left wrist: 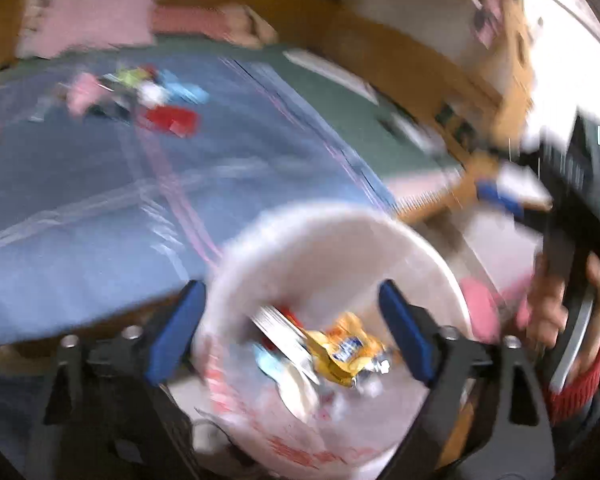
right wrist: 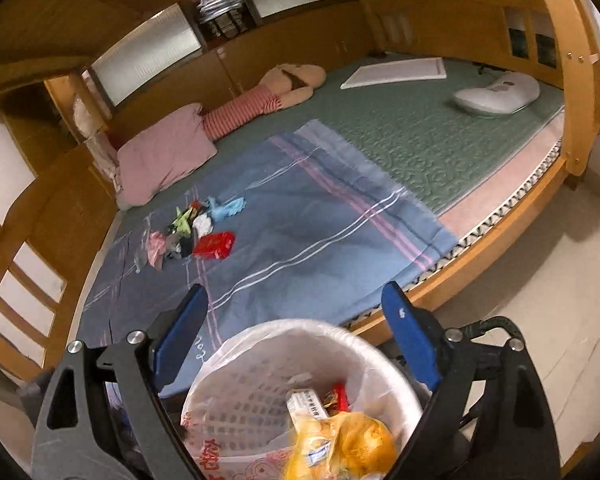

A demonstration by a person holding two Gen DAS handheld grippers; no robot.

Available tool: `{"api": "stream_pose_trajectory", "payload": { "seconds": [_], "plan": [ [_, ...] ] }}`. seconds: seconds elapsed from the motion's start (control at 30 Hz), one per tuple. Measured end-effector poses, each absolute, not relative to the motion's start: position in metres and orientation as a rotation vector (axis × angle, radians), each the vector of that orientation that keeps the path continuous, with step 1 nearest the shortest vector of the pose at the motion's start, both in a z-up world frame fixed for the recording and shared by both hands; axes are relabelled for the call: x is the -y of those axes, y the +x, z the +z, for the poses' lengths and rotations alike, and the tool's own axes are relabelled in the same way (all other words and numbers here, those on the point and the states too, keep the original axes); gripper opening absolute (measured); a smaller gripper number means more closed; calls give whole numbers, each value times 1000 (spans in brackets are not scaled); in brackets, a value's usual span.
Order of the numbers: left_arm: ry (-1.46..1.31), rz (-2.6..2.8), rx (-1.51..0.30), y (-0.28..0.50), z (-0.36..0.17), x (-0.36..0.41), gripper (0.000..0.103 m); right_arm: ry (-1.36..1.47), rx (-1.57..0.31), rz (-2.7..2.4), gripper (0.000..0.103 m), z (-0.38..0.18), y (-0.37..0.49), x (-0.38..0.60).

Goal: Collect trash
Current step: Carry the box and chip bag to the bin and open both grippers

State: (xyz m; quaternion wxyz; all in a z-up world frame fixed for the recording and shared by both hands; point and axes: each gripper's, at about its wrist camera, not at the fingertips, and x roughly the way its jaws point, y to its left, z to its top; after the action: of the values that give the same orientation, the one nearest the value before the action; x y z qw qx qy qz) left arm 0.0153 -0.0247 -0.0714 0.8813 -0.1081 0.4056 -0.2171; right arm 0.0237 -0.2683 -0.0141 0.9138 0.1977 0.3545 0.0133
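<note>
The blurred left-wrist view looks down past the left tool (left wrist: 292,332), its blue-padded fingers (left wrist: 176,332) spread wide over a round white plastic waste basket (left wrist: 432,264). Inside lie a crumpled yellow snack wrapper (left wrist: 348,352) and other scraps. Beyond, a small heap of coloured wrappers (left wrist: 140,96) sits on the blue striped bed sheet (left wrist: 100,200). At right, a hand (left wrist: 548,308) grips the right tool's black handle (left wrist: 572,216).

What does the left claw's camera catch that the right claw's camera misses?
Only the left view shows the person's hand gripping the other claw's handle. Only the right view shows the white pad, the white board and the plush doll sharply. Both show the lined wastebasket with wrappers inside and the trash pile on the blue sheet.
</note>
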Motion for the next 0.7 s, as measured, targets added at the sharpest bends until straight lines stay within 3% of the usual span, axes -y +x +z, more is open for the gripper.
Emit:
{"api": "stream_pose_trajectory", "payload": {
  "seconds": [0.23, 0.4, 0.5, 0.6, 0.7],
  "plan": [
    [-235, 121, -725, 81, -45, -82, 96, 351, -826, 89, 87, -18, 47, 236],
    [-466, 465, -791, 128, -66, -163, 97, 305, -901, 188, 87, -20, 92, 196],
    [-524, 553, -745, 118, -83, -184, 97, 222, -901, 262, 87, -19, 143, 150],
    [-541, 647, -848, 119, -105, -199, 97, 175, -905, 323, 87, -31, 194, 101],
    [-732, 627, -839, 112, -117, -227, 97, 193, -934, 415, 87, -49, 245, 46]
  ]
}}
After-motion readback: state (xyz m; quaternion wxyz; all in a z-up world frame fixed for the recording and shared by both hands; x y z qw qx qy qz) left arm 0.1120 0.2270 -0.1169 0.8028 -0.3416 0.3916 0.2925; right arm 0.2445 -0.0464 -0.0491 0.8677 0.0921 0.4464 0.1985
